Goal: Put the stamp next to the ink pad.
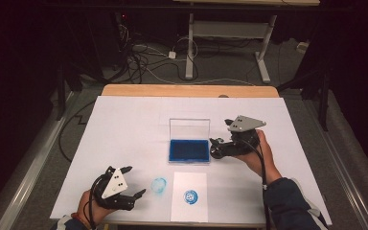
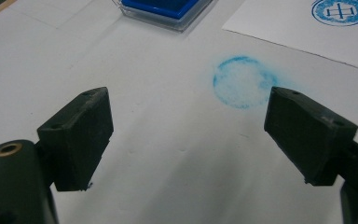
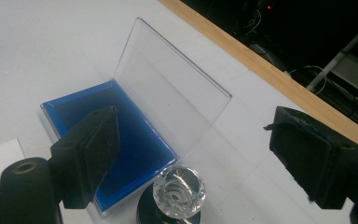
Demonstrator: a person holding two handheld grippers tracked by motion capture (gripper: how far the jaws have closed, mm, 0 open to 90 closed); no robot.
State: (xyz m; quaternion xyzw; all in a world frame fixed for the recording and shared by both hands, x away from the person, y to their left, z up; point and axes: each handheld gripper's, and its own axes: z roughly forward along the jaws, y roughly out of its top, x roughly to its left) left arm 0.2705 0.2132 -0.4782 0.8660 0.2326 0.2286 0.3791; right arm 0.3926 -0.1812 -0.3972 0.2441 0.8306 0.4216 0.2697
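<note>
While the right gripper [image 1: 216, 145] hangs just beside the ink pad case [image 1: 189, 150], its jaws stand spread wide with nothing pressed between them, and the stamp [image 3: 178, 192] with the faceted clear knob stands upright on the table below and between those jaws, right against the near corner of the case. Judged from this arrangement, the stamp has been set down free of the grip, parked next to its ink source so it can be taken up again without a long reach. The clear lid [image 3: 170, 91] of the case is propped up ahead of the right jaws, leaving the blue pad exposed for inking. The left gripper [image 1: 135, 182] rests low over the white table cover [image 1: 124, 124], jaws likewise apart and empty; a round blue smudge [image 2: 243, 81] lies on the cover just ahead of its right-hand jaw, apparently a stray or test print. Farther ahead of that gripper and to its right lies the paper sheet [image 1: 189, 211], bearing one clean circular blue impression [image 1: 189, 195]. The stamping itself appears done, the left gripper idle with nothing to steady.
</note>
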